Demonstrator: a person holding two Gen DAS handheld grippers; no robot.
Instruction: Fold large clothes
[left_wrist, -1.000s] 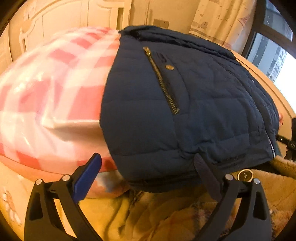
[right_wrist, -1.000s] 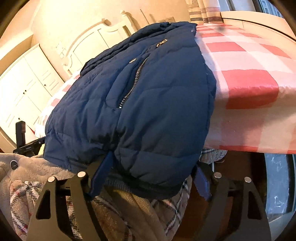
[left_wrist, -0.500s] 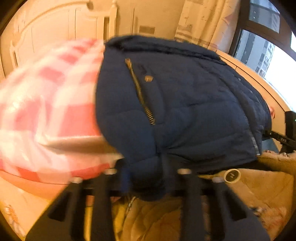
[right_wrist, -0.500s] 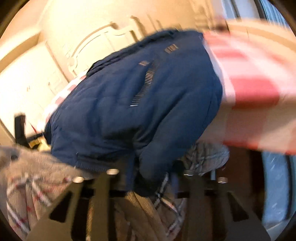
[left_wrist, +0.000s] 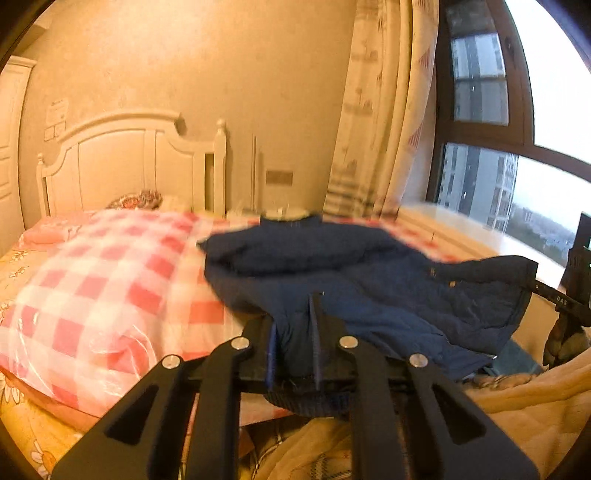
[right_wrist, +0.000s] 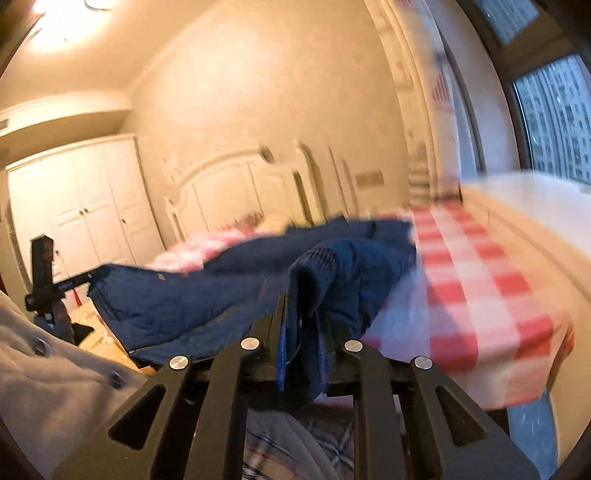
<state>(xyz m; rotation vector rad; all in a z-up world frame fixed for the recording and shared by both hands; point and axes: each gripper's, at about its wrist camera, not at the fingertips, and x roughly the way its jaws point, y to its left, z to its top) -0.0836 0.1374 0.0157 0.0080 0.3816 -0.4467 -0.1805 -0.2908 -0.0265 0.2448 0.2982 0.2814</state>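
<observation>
A navy quilted jacket (left_wrist: 354, 280) lies on a bed with a pink and white checked cover (left_wrist: 110, 280). My left gripper (left_wrist: 293, 332) is shut on the jacket's bottom hem at its left corner and holds it lifted. My right gripper (right_wrist: 303, 332) is shut on the hem at the other corner, where the ribbed edge (right_wrist: 314, 266) bunches above the fingers. The jacket (right_wrist: 207, 291) sags between the two grippers, with its collar end resting on the bed. The right gripper also shows at the right edge of the left wrist view (left_wrist: 576, 295).
A white headboard (left_wrist: 129, 166) stands at the far end of the bed. A curtain (left_wrist: 373, 110) and a window with a sill (left_wrist: 480, 236) run along the right. White wardrobe doors (right_wrist: 74, 206) stand at the left. The person's fleece clothing (right_wrist: 48, 369) is close below.
Both grippers went from open around the hem to shut on it. They have lifted the jacket's lower edge up and forward, so the views now look level across the bed.
</observation>
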